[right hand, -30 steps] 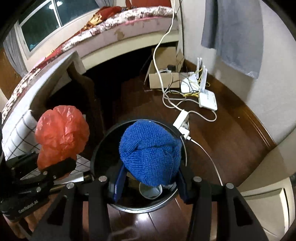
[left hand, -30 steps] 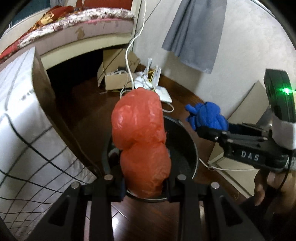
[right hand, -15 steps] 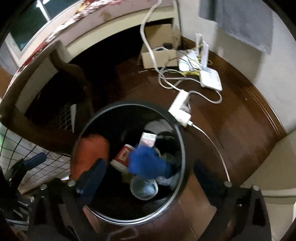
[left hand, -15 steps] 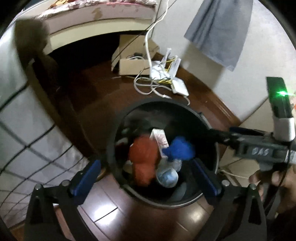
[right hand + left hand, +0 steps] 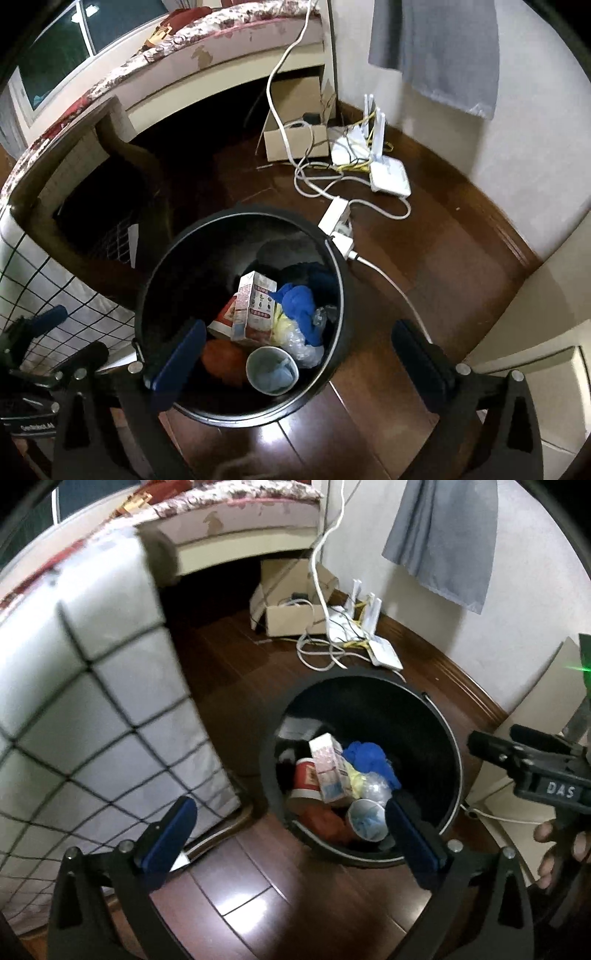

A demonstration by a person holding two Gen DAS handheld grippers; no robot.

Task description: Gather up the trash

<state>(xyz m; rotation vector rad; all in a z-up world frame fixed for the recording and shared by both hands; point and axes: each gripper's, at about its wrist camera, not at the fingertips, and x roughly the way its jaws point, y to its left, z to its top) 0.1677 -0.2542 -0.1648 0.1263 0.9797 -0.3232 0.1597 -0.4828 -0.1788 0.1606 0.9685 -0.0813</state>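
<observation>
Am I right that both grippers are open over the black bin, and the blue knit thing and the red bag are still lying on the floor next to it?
Not quite. Both the left gripper and the right gripper are open over the black bin, but the blue knit thing and the red bag lie inside the bin among the other trash, not on the floor. The right wrist view shows it.
</observation>
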